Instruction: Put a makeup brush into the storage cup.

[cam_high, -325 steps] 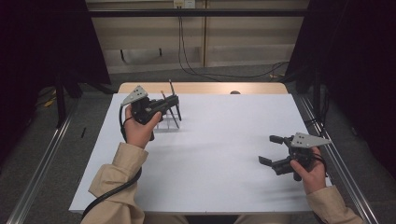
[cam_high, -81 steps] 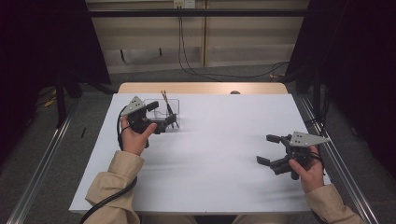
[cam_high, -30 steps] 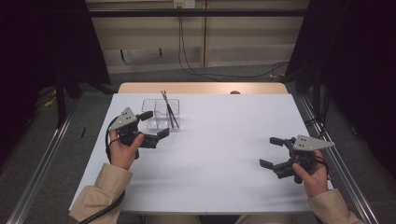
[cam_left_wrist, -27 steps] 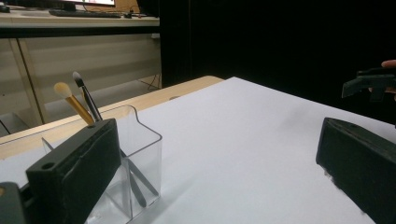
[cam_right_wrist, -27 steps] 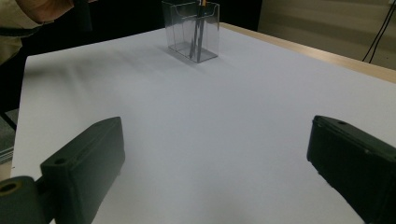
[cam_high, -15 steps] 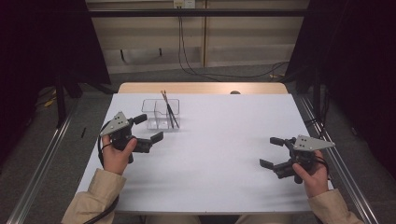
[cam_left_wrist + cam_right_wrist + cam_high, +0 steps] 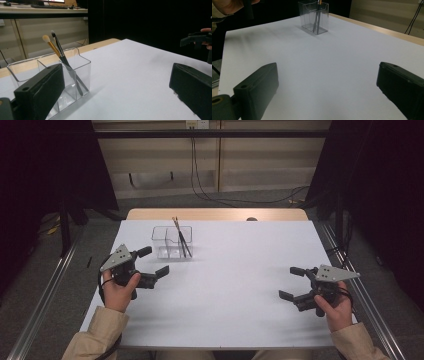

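Observation:
A clear plastic organizer [image 7: 170, 245] with compartments stands at the far left of the white table [image 7: 230, 270]. Two makeup brushes [image 7: 182, 239] lean in its right compartment, heads up. My left gripper [image 7: 154, 261] is open and empty, near and to the left of the organizer. In the left gripper view the organizer [image 7: 72, 72] and brushes [image 7: 59, 51] sit just past the left jaw. My right gripper [image 7: 291, 283] is open and empty at the right side, near the front edge. In the right gripper view the organizer [image 7: 309, 18] stands far off across the table.
A wooden strip [image 7: 215, 214] borders the table's far edge. Metal rails [image 7: 45, 295] run along the floor on both sides. Cables [image 7: 210, 190] lie on the floor behind. In the left gripper view, the right gripper [image 7: 197, 40] appears far off.
My left gripper has drawn back from the organizer toward the front left, open, leaving the brushes standing in it. The right gripper has barely moved.

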